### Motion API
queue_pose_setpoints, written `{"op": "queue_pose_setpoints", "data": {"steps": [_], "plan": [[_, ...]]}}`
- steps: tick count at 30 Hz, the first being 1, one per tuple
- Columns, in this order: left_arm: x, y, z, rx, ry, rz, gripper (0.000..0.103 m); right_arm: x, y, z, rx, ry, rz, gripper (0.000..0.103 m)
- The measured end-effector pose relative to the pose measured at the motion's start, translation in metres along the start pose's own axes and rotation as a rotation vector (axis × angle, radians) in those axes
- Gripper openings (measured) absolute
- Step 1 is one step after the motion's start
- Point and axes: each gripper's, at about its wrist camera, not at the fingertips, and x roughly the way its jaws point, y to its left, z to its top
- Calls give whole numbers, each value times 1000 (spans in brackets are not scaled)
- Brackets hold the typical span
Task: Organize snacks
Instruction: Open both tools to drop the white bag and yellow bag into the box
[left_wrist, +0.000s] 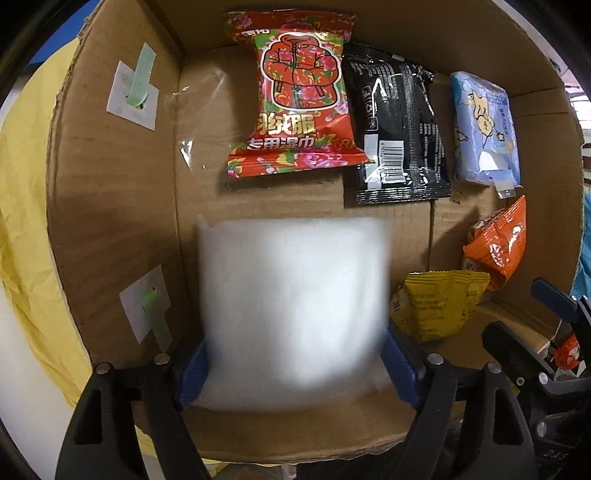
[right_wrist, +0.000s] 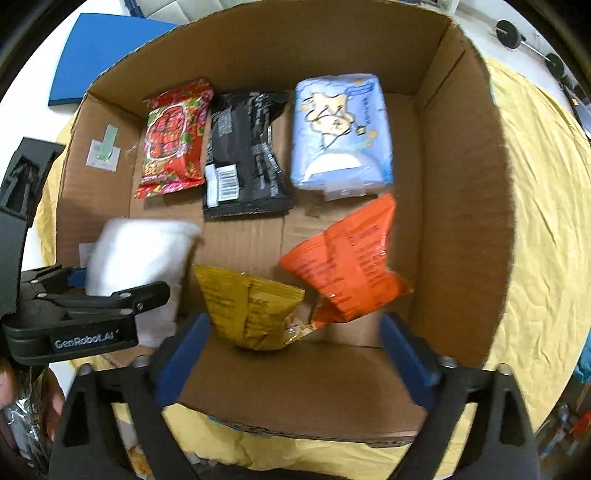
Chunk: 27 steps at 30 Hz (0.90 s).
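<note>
My left gripper (left_wrist: 295, 365) is shut on a white soft pack (left_wrist: 295, 299), held just above the floor of a cardboard box (left_wrist: 110, 221) at its near left. The right wrist view shows that white pack (right_wrist: 136, 254) in the left gripper (right_wrist: 92, 291). Along the far wall lie a red flowered packet (right_wrist: 173, 136), a black packet (right_wrist: 243, 155) and a light blue packet (right_wrist: 340, 129). A yellow packet (right_wrist: 247, 306) and an orange packet (right_wrist: 347, 262) lie near the front. My right gripper (right_wrist: 295, 350) is open over the box's front edge, holding nothing.
The box sits on a yellow cloth (right_wrist: 546, 184). A blue board (right_wrist: 99, 51) lies beyond the box at the far left. White labels with green tape (left_wrist: 135, 92) stick to the box's left wall. A hand (right_wrist: 22, 391) shows at the lower left.
</note>
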Motion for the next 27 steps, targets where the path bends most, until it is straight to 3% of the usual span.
{"op": "queue_pose_setpoints", "data": {"steps": [5, 13, 19, 27], "plan": [[-5, -4, -8, -17, -13, -25, 98, -9, -10, 2, 5, -13, -31, 101], [-27, 10, -24, -56, -106, -6, 103, -20, -19, -4, 29, -37, -61, 103], [-58, 20, -42, -108, -231, -41, 103, -27, -19, -8, 27, -63, -90, 103], [-79, 14, -55, -60, -316, 25, 103, -42, -19, -16, 25, -102, -106, 103]]}}
